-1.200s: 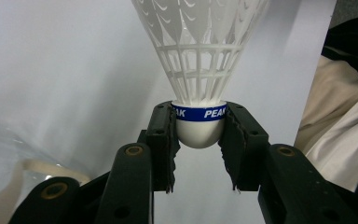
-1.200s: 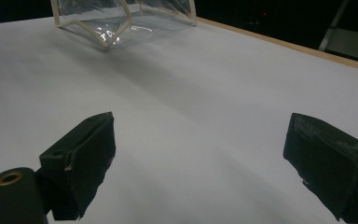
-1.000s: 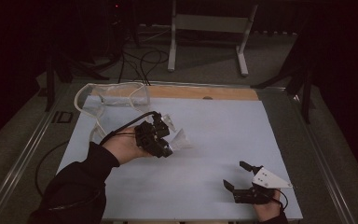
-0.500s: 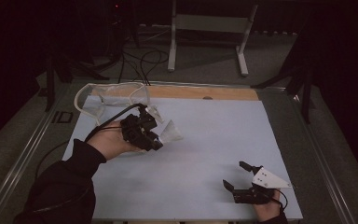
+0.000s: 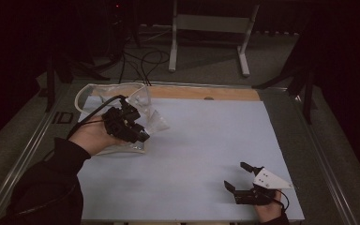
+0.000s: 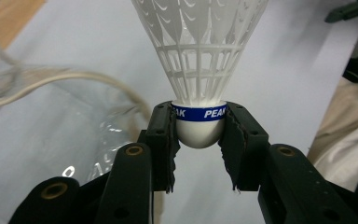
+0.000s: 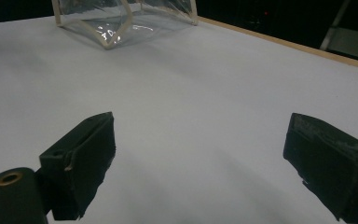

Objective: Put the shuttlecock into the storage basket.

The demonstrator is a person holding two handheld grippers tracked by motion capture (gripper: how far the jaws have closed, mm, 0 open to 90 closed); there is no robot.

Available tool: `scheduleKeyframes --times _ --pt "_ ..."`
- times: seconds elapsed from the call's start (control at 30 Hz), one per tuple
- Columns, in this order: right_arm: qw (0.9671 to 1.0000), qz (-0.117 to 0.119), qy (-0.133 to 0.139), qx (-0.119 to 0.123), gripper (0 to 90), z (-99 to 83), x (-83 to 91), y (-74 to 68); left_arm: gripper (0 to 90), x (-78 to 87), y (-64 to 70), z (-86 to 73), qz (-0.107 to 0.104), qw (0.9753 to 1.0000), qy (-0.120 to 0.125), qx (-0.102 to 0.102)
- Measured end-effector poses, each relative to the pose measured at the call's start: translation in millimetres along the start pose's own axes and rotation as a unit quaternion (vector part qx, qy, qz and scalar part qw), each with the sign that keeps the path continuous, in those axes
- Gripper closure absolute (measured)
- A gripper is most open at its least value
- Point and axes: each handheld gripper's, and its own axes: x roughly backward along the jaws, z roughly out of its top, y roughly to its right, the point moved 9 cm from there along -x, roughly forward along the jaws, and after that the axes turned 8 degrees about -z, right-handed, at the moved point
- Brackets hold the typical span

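Shuttlecock [image 6: 199,70] first, as the left gripper view has it: its white rounded cork sits clamped between the jaws of the left gripper [image 6: 198,135], the blue band level with the jaw tips and the white skirt fanning up and away from them. Just beside the left jaw, a little below and beyond it, lies the clear bag [image 6: 42,116] with its pale cord rim; bare white table [image 6: 284,60] lies beyond the right jaw. In the high view the left gripper [image 5: 140,137] hangs over the near edge of the bag [image 5: 143,110], which lies crumpled and partly collapsed, so I cannot tell where its mouth faces; the shuttlecock itself is too small to make out there. The right gripper [image 5: 242,176] rests well apart, near the person's edge of the table [image 5: 206,136], jaws spread wide and holding nothing. In the right gripper view those two jaws stand far apart over bare table, with the bag [image 7: 126,18] far ahead of them. The likely work is dropping the shuttlecock into the bag, and the risks follow from that. The grip is on a smooth rounded cork, so a tilt or a slight loosening could let it slip out sideways. The bag is limp and unheld, so the skirt may catch on the cord rim or push the bag away, and a release could land on the film rather than inside.
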Motion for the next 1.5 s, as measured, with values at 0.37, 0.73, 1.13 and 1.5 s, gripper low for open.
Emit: scheduleKeyframes --times 0.37,0.73,1.13,1.5 --pt "1.0 0.001 0.0 0.0 9.0 0.2 0.1 -0.4 66.5 24.1 -22.5 -16.8 0.033 0.9987 0.015 0.035" --pt "1.0 0.001 -0.002 -0.002 9.0 -0.2 -0.4 -1.3 66.6 41.5 -46.0 -31.4 0.065 0.9944 0.037 0.075" --pt "1.0 0.003 -0.001 -0.004 9.0 -0.1 -0.3 -1.3 66.6 42.7 -69.9 -51.2 0.096 0.9885 0.023 0.115" --pt "1.0 0.004 -0.002 -0.004 9.0 -0.6 -0.6 -1.3 66.5 38.8 -88.8 -63.0 0.13 0.9807 0.003 0.146"
